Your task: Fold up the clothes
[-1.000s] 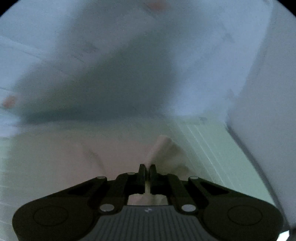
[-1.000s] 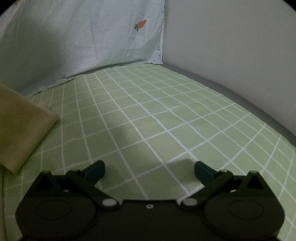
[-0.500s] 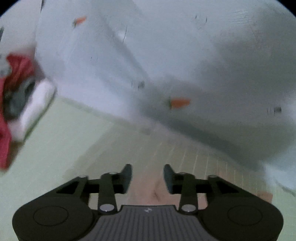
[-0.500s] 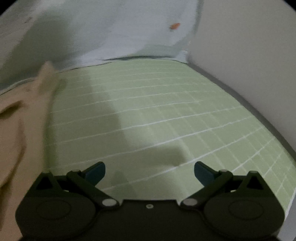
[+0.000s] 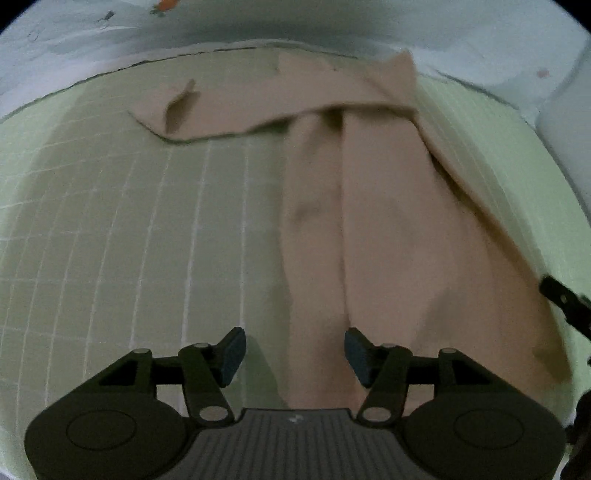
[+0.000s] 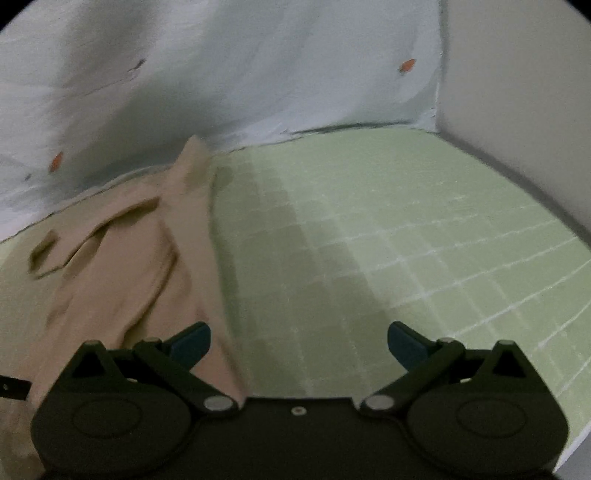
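The left gripper (image 5: 293, 352) has just been opening: a second ago its jaws were pinched on a fold of the tan cloth, and now they stand apart with nothing pressed between the pads, though a strip of the tan garment (image 5: 388, 221) runs up between them on the bed below. The cloth has been let go, then, and lies loose and rumpled on the green checked sheet (image 5: 147, 240), one long part stretching away from the tool and another part thrown across its far end near the pale carrot-print cover (image 5: 92, 29). The right gripper (image 6: 298, 341) is released too, jaws wide over bare sheet, with the garment's edge just beside its left finger; a second ago that view showed only a corner of tan cloth off to the side. To my eye the garment has only just been laid out, so folding proper has hardly begun, and both tools are free to take fresh holds on its edges.
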The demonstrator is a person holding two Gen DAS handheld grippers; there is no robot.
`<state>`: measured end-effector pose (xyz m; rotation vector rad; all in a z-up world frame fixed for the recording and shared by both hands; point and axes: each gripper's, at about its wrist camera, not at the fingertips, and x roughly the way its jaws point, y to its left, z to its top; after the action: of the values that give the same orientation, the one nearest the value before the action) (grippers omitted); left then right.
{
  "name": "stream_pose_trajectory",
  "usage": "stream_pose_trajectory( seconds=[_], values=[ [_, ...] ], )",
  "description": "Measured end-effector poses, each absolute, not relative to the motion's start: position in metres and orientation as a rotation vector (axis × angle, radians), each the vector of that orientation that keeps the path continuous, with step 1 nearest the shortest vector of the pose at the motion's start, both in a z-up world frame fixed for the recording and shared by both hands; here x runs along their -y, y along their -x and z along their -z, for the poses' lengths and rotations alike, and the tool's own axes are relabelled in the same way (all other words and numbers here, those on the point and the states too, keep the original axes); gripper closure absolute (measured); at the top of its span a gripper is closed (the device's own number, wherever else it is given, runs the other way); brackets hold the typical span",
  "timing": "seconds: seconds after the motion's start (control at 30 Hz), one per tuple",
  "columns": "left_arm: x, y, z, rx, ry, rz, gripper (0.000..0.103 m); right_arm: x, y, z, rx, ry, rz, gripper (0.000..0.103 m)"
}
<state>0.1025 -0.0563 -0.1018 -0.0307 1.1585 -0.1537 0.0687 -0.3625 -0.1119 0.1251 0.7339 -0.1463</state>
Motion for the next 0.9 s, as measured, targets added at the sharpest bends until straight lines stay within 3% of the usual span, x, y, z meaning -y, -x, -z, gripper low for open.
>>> stream_pose_trajectory(
  seconds=[0.2,0.3,0.4,0.47,0.57,0.9],
  values=[
    [0.042,-0.074,0.109,-1.183,0.001,0.139,0.030,0.346,-0.052,0.124,-0.802,-0.102,0.129,0.008],
    [0.044,-0.070,0.111,-1.190,-0.047,0.146,0.023,0.339,-0.048,0.127,-0.841,-0.081,0.146,0.024],
    [0.044,-0.067,0.113,-1.189,-0.066,0.163,0.020,0.334,-0.047,0.127,-0.863,-0.082,0.140,0.047],
    [0.044,-0.067,0.114,-1.195,-0.081,0.179,0.019,0.328,-0.045,0.125,-0.867,-0.074,0.135,0.071],
    [0.045,-0.069,0.117,-1.220,-0.121,0.207,0.015,0.316,-0.038,0.118,-0.847,-0.034,0.119,0.097],
    [0.048,-0.071,0.122,-1.238,-0.171,0.261,0.007,0.267,-0.024,0.098,-0.773,0.146,-0.002,0.099]
  ],
)
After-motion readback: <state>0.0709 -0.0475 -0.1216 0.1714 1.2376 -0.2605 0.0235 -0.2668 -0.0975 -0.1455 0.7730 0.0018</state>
